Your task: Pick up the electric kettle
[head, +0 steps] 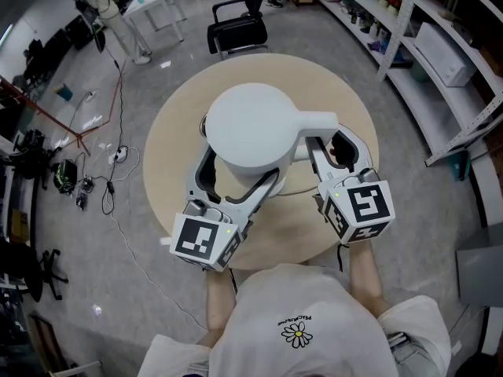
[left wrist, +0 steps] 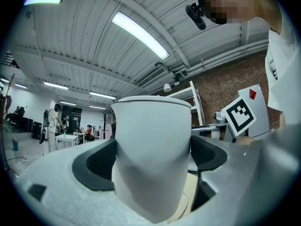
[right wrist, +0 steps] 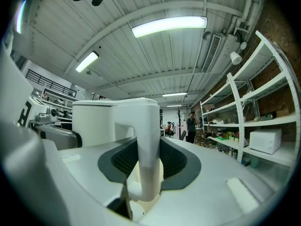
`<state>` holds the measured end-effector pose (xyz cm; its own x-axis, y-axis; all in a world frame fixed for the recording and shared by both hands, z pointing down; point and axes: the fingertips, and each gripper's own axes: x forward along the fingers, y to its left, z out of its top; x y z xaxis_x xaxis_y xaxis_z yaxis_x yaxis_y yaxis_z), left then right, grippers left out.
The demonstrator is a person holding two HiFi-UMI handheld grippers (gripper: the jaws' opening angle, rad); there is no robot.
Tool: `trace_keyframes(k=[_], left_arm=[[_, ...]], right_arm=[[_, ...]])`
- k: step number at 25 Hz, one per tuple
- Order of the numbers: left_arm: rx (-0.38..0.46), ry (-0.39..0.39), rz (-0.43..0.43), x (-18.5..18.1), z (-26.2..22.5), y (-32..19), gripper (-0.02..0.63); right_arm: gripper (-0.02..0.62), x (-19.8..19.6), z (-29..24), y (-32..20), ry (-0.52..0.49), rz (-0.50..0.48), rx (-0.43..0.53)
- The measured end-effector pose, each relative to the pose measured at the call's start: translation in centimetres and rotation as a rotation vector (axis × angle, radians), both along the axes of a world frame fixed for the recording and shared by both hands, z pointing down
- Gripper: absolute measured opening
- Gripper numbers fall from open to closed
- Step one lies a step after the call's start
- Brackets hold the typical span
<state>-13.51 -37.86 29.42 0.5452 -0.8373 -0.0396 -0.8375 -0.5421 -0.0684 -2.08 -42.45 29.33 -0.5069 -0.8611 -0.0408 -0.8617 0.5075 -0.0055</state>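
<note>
A white electric kettle (head: pixel 251 124) with a domed lid hangs over the round beige table (head: pixel 169 159), its handle (head: pixel 314 122) pointing right. My left gripper (head: pixel 236 173) reaches in from the near left, and its dark pads press on both sides of the kettle body (left wrist: pixel 153 149). My right gripper (head: pixel 331 144) is shut on the handle (right wrist: pixel 148 145), with a ribbed pad against each flank. In the right gripper view the kettle body (right wrist: pixel 94 121) stands just left of the handle. The kettle's underside is hidden in the head view.
A black office chair (head: pixel 236 28) stands beyond the table. Metal shelving (head: pixel 440 53) with boxes runs along the right. Cables and a power strip (head: pixel 118 155) lie on the floor to the left. A white desk (head: pixel 153 6) with a person beside it is at the far left.
</note>
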Motion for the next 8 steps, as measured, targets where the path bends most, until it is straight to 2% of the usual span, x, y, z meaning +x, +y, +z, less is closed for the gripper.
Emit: trace_keyframes(k=[8], left_arm=[[0.027,0.03,-0.005,0.3,-1.2,-0.3,0.505]], right_arm=[[0.129,0.0,-0.3,-0.2,-0.002,0.001,0.006]])
